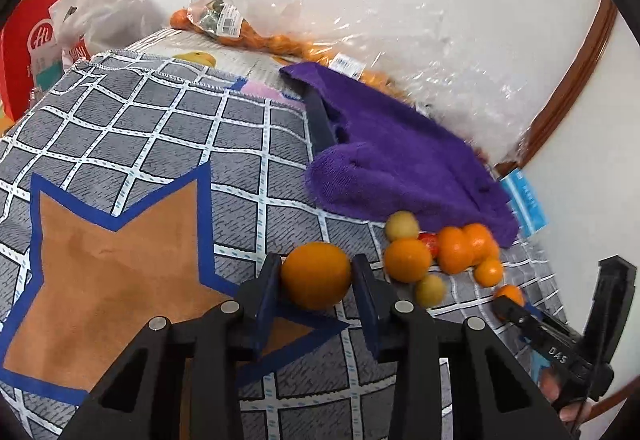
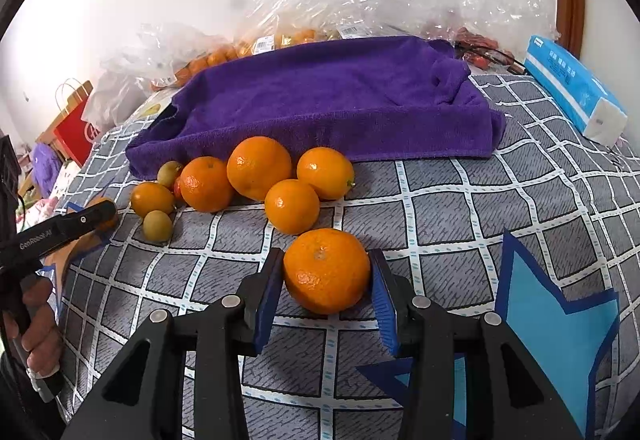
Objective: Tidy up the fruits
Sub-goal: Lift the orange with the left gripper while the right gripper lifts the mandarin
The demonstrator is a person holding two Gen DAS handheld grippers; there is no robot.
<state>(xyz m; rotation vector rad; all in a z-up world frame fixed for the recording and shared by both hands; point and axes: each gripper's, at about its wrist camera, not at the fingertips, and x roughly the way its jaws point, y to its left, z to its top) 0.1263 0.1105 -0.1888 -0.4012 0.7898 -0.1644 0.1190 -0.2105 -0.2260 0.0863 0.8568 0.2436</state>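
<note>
I have my left gripper [image 1: 316, 276] clamped on one orange [image 1: 315, 275] over the brown star [image 1: 108, 264] and my right gripper [image 2: 326, 276] clamped on another orange [image 2: 327, 270], each apparently lifted from the loose fruit pile [image 2: 256, 180] beside the purple towel [image 2: 328, 100] for sorting.

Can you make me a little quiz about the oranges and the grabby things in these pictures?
1. True or false: each gripper has an orange between its fingers.
2. What colour is the towel lying behind the pile of fruit?
A. green B. purple C. yellow
3. Fill in: the star on the cloth by the left gripper is brown; the star by the right gripper is ____.

Key
1. True: the left gripper is shut on one orange, the right gripper on another orange.
2. B
3. Light blue: see the blue star, unlike the brown star.
</note>
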